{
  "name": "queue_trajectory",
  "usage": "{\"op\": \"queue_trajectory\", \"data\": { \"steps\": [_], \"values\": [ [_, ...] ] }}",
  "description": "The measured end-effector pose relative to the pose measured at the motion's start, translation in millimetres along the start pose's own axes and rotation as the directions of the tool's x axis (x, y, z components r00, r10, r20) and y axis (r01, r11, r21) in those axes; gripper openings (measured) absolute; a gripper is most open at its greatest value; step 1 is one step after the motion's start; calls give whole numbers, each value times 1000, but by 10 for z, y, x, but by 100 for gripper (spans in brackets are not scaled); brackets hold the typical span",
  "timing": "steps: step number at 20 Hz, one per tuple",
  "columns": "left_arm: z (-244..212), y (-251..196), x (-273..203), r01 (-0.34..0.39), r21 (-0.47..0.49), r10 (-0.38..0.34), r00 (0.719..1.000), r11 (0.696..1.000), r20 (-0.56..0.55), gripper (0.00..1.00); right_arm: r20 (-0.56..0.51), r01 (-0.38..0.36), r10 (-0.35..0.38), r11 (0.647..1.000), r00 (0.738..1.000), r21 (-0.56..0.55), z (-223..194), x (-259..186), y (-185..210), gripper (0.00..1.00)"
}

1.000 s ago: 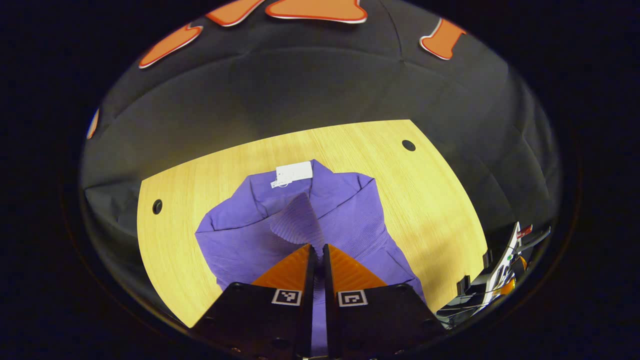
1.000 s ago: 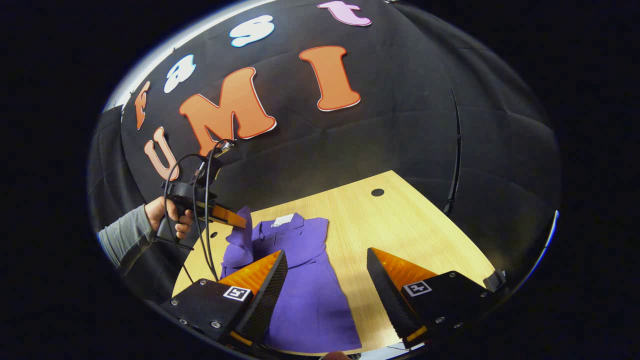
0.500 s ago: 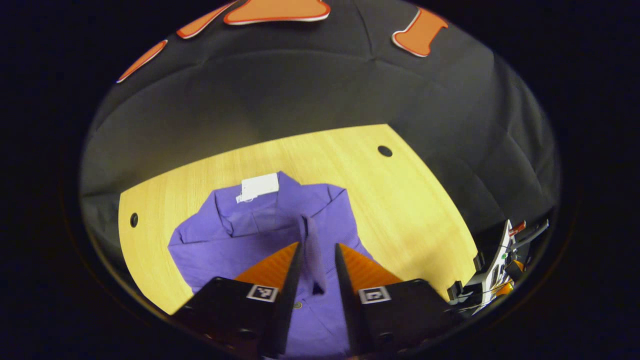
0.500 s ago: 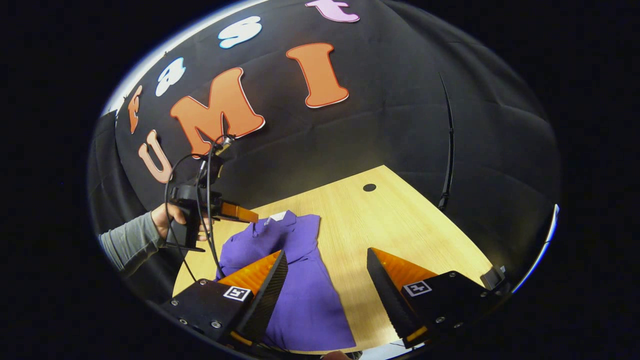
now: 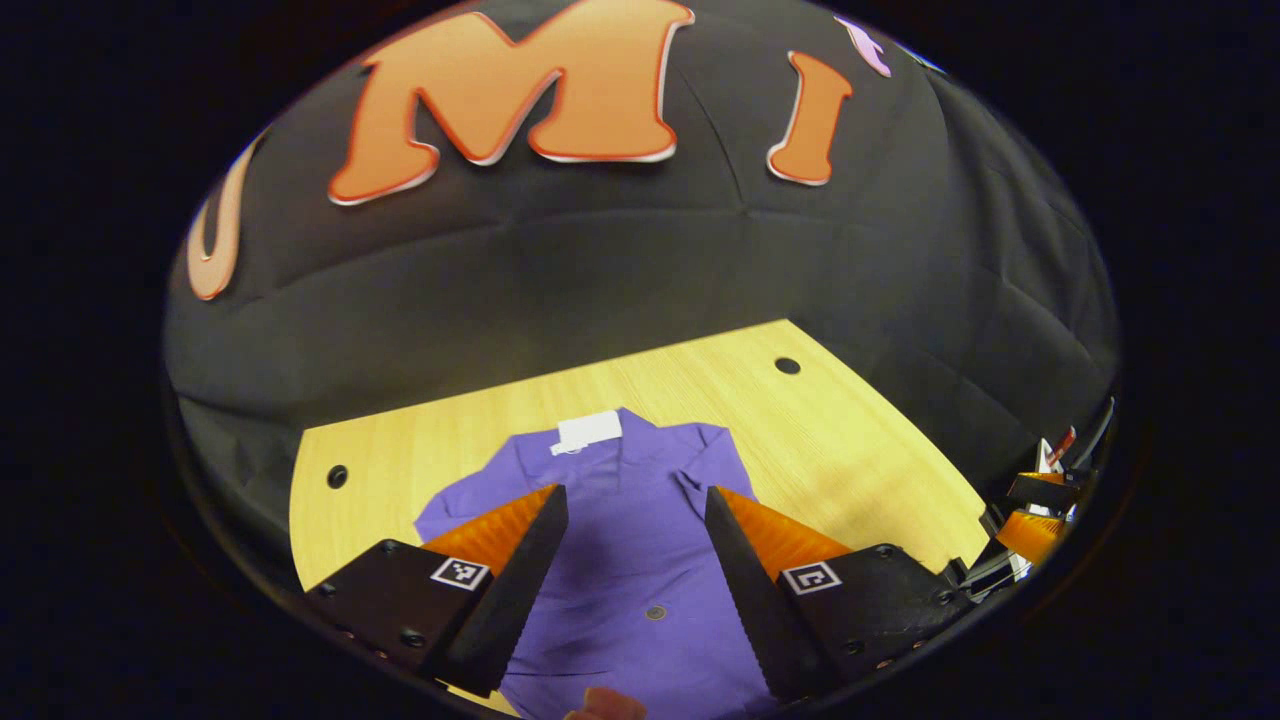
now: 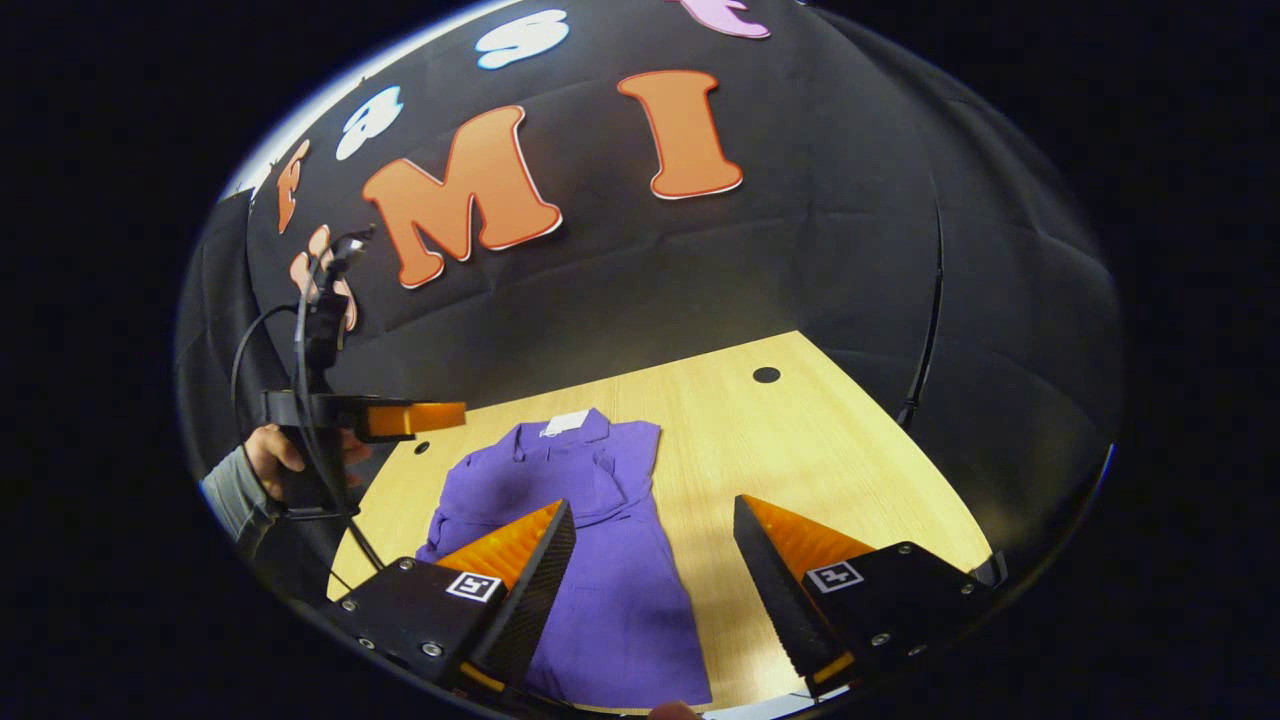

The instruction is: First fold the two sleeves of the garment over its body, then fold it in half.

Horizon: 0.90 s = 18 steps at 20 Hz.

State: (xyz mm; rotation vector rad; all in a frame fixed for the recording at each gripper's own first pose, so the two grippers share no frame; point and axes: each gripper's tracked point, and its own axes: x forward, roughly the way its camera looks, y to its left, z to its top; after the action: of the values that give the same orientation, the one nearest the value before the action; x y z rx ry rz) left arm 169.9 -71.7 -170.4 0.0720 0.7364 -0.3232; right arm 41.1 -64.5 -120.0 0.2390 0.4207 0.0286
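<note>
- The purple garment [image 6: 590,560] lies flat on the wooden surface [image 6: 800,460], collar and white tag [image 6: 566,422] toward 12 o'clock in the right gripper view and hem toward 6 o'clock.
- Both sleeves look folded in over the body, so its outline is a narrow strip; that is the shape wanted before halving, and I judge the sleeve step done and the half-fold not yet begun.
- The left tool [image 5: 636,560] has its fingers spread wide with nothing between them. In its own view it hangs above the garment's chest, looking toward the collar at 12 o'clock.
- In the right gripper view the left tool [image 6: 420,418] is held up at 9 o'clock by a hand [image 6: 270,450] in a grey sleeve, clear of the cloth, probably so the fold lies undisturbed.
- The right tool [image 6: 655,570] is likewise wide open and empty, poised over the lower right part of the garment.
- Next move, likely: both tools take an end of the garment, hem or collar, so it folds evenly over the other.
</note>
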Motion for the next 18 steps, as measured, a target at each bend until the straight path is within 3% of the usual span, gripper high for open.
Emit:
{"op": "queue_trajectory", "data": {
  "steps": [3,11,15,18],
  "values": [
    [-14,382,-344,-105,-33,108,987,994,116,91,11,-12,12,999,1000,-46,1,12,124,95],
    [-148,850,-1297,-251,-109,273,913,962,304,94,100,-20,36,988,994,-154,143,58,356,95],
    [-369,889,-1530,-303,-110,322,887,947,332,97,106,-25,46,982,993,-187,72,62,434,95],
    [-638,884,-1628,-320,-100,335,894,942,298,97,69,-26,41,981,997,-195,-83,78,421,95]
  ]
}}
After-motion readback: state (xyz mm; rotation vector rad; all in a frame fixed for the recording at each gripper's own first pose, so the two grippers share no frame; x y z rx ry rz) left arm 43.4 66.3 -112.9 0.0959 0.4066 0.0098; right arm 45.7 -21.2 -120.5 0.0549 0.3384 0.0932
